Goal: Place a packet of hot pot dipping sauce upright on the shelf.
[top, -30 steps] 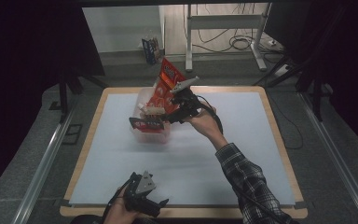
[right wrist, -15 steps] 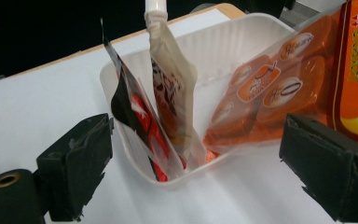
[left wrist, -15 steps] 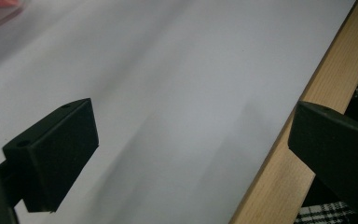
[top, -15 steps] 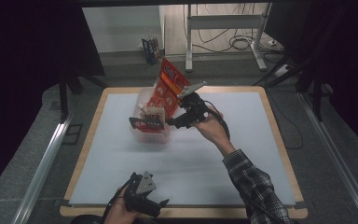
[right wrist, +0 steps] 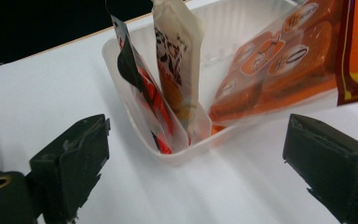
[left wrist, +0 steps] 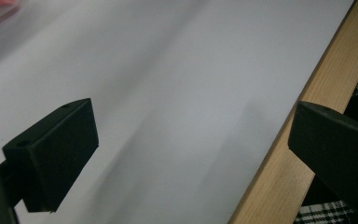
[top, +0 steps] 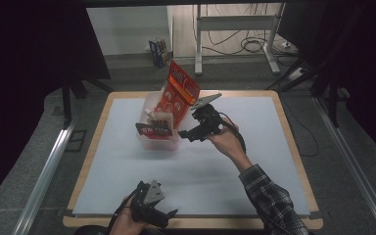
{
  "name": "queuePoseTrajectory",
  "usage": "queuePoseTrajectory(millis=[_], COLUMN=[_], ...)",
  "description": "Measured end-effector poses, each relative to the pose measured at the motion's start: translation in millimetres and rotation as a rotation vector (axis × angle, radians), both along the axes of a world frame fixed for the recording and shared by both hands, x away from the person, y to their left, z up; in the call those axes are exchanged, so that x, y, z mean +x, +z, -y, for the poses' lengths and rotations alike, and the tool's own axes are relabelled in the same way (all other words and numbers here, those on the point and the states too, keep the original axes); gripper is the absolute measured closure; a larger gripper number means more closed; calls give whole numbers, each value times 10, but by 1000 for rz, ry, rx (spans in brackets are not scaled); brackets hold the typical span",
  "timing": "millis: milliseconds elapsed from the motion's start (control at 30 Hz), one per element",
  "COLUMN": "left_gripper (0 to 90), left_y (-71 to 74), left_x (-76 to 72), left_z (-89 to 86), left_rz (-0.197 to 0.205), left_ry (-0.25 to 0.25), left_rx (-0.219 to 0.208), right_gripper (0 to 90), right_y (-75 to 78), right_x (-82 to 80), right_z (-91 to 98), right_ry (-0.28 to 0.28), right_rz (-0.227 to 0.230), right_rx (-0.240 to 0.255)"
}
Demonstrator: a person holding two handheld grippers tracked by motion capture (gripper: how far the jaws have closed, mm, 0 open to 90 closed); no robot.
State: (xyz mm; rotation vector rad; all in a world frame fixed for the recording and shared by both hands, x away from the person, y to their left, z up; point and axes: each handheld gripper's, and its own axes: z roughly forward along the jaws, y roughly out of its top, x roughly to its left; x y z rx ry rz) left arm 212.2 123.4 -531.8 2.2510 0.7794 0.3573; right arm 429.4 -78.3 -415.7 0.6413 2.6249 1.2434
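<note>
A clear plastic bin (top: 157,142) stands on the white table sheet (top: 225,166). It holds a tall orange snack packet (top: 178,93) leaning up and to the right, a cream packet (top: 160,117) and a black-and-red packet (top: 152,129). My right gripper (top: 188,133) hovers just right of the bin, facing it. Its jaws have just been opening and nothing is between them. In the right gripper view the bin's wall (right wrist: 186,151), the black-and-red packet (right wrist: 135,79), the cream packet (right wrist: 177,56) and the orange packet (right wrist: 270,60) lie ahead of the open right gripper (right wrist: 198,144). My left gripper (top: 162,215) rests open at the near edge.
The table's wooden rim (left wrist: 279,154) runs under my left gripper (left wrist: 196,130), with bare white sheet (left wrist: 168,70) ahead of it. Beyond the far edge stand a small box (top: 157,51) on the floor, metal frame legs and cables. Rails flank both sides of the table.
My right gripper has drawn back from the orange packet, toward the right and a little down. The packet stays leaning in the bin. The left gripper has not moved.
</note>
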Motion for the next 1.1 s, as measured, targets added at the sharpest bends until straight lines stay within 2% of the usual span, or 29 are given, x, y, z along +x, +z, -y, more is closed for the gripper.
queuePoseTrajectory(millis=[400,567,733,933,1000,1067,1100], left_gripper=[15,15,15,15,15,15,15], left_y=[-1,-3,-7,-11,-12,-12,-12], left_x=[-2,0,2,4,4,2,2], left_z=[4,2,6,9,10,12,12], left_rz=[2,2,1,0,1,2,2], left_ry=[-1,1,-1,-2,-3,-5,-5], left_rx=[0,1,4,5,5,6,5], right_gripper=[0,0,0,0,0,0,0], right_y=[-59,-91,-123,-173,-189,-189,-189], right_x=[-142,-220,-299,-378,-399,-428,-439], right_z=[116,166,231,305,334,365,379], right_ry=[17,13,4,-4,-33,-84,-90], right_rz=[6,1,-11,-5,15,67,79], right_rx=[-27,-15,24,49,54,61,70])
